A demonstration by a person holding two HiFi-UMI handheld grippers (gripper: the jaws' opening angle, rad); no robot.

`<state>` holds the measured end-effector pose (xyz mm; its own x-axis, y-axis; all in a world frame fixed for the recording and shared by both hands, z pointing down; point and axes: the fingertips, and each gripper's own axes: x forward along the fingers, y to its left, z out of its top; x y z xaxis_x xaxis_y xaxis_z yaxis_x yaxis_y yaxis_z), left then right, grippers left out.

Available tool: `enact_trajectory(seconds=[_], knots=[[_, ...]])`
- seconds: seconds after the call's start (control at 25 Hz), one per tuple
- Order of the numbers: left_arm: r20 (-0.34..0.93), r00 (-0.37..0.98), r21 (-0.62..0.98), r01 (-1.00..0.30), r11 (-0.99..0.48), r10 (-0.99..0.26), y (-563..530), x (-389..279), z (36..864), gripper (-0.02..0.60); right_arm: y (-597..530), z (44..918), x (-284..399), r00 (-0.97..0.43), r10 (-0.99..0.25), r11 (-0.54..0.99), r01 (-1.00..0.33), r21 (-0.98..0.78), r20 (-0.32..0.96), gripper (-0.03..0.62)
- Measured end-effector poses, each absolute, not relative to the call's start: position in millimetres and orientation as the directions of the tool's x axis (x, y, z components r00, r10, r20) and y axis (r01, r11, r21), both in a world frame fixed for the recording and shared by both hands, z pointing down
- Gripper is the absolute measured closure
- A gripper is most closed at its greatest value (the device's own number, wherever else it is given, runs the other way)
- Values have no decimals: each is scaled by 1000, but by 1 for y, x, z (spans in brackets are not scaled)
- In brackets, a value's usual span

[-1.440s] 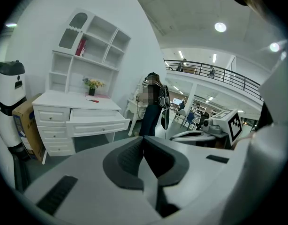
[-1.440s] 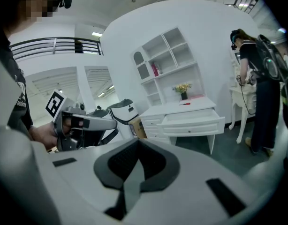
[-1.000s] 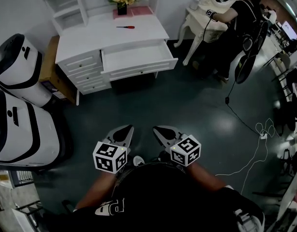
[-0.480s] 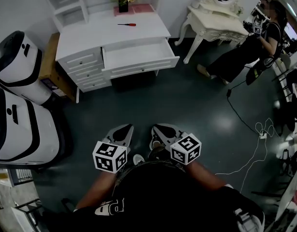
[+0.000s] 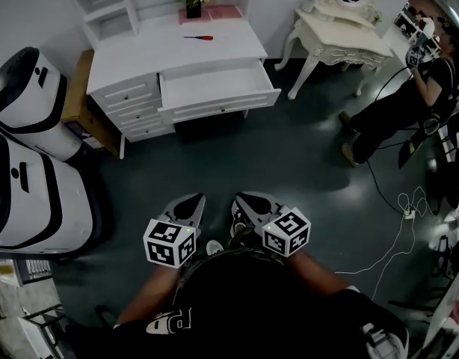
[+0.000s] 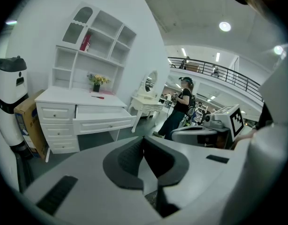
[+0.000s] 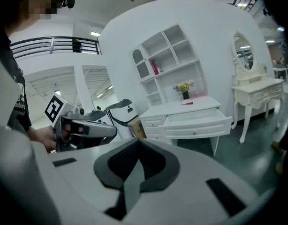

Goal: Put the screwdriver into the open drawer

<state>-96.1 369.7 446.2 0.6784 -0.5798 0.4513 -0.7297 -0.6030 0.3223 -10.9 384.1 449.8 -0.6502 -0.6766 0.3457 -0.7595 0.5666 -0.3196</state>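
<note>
A red-handled screwdriver (image 5: pixel 198 37) lies on top of the white desk (image 5: pixel 147 54) at the far side of the room; the left gripper view (image 6: pixel 98 97) and right gripper view (image 7: pixel 187 103) both show it small. Below it the desk's wide drawer (image 5: pixel 218 87) stands pulled open and looks empty. My left gripper (image 5: pixel 189 200) and right gripper (image 5: pixel 249 200) hang side by side close to my body, over the dark floor and far from the desk. In both gripper views the jaws are shut with nothing between them, the left gripper (image 6: pixel 143 140) and the right gripper (image 7: pixel 138 143).
Two white, black-trimmed machines (image 5: pixel 28 155) and a cardboard box (image 5: pixel 78 107) stand left of the desk. A flower vase (image 5: pixel 190 2) sits at the desk's back. At the right are a cream vanity table (image 5: pixel 342 36), a person (image 5: pixel 398 103) and a white cable (image 5: pixel 390 238) on the floor.
The person at the right has walked away from the vanity table toward the right edge. Both grippers have stayed where they were, still shut.
</note>
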Motion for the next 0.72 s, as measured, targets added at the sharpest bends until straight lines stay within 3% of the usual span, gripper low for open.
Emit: enact_trajectory(seconds=[0.72], knots=[[462,652,296,-753,-588,-602,272,-56,438,566,274,436,25,-685,-665,606,-728,-319,298,585]])
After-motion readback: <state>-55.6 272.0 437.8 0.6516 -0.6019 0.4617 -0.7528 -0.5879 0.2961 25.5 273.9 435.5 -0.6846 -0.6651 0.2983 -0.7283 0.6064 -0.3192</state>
